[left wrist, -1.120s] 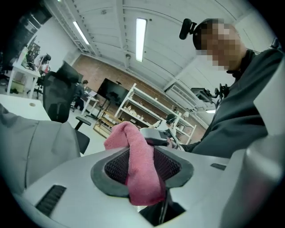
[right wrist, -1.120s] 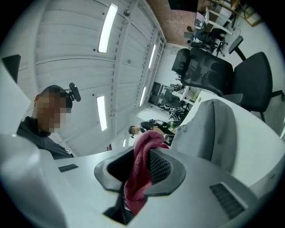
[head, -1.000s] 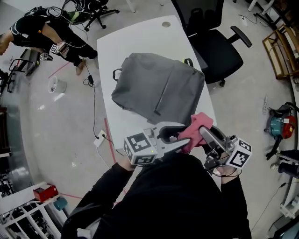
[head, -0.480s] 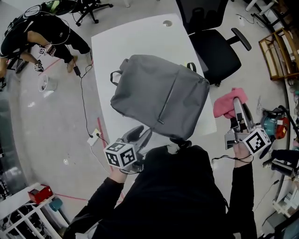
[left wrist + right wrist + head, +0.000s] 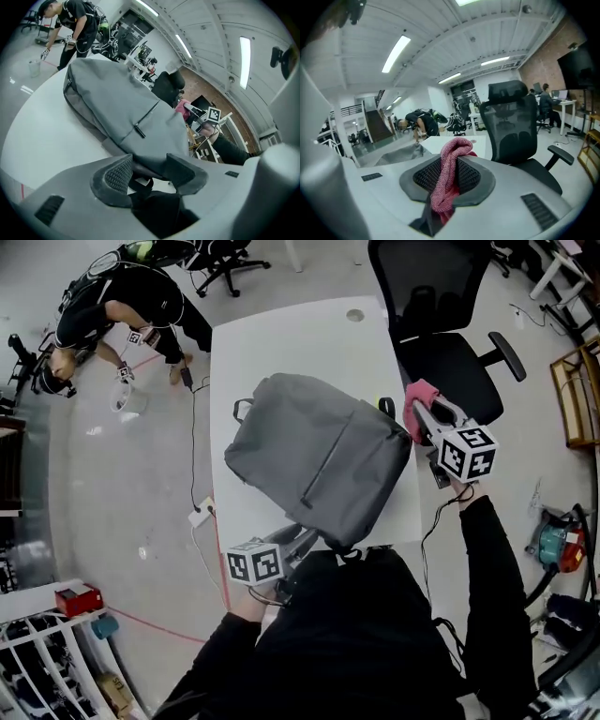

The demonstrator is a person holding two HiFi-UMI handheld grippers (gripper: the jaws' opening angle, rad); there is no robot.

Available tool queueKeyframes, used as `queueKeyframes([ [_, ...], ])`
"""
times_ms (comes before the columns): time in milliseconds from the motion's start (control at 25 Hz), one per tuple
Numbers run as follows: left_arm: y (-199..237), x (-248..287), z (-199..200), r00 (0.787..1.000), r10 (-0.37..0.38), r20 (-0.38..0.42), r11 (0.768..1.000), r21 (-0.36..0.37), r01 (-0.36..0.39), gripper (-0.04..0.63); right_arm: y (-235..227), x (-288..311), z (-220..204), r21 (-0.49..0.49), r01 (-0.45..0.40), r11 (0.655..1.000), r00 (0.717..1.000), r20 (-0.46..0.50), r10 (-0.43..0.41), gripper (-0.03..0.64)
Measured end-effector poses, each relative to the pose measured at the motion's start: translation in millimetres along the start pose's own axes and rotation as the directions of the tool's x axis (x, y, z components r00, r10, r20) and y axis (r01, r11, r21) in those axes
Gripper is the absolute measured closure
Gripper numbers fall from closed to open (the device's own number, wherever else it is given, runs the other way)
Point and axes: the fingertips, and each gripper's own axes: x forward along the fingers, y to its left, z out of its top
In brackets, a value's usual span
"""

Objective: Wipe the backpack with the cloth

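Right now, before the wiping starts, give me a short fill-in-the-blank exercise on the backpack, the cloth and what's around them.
1. The right tongs are shut on a ____ cloth.
2. The grey backpack lies on the white ____.
3. In the right gripper view, a black office ____ stands just beyond the cloth.

Missing words: pink; table; chair.

White table (image 5: 300, 334), black office chair (image 5: 442, 371)
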Motion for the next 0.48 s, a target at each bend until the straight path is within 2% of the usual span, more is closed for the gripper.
queueKeyframes([
  [120, -6, 14, -4, 0.999, 0.014, 0.037, 0.996, -0.09, -0.011, 0.374, 12, 18, -27, -0.033, -0.127, 0.991, 0.987, -0.107, 0.122, 0.538],
  [200, -8, 15, 0, 0.997, 0.016, 0.071, 0.99, -0.138, -0.006, 0.374, 23, 22, -38, -0.013, -0.201, 0.98, 0.97, -0.146, 0.197, 0.538],
  [360, -5, 13, 2, 0.994, 0.04, 0.106, 0.985, -0.172, -0.021, 0.374, 37, 22, -52, 0.09, -0.286, 0.954, 0.937, -0.183, 0.298, 0.538],
  [480, 1, 13, 1, 0.992, 0.065, 0.106, 0.984, -0.17, -0.047, 0.374, 46, 15, -65, 0.152, -0.327, 0.933, 0.906, -0.23, 0.355, 0.541],
])
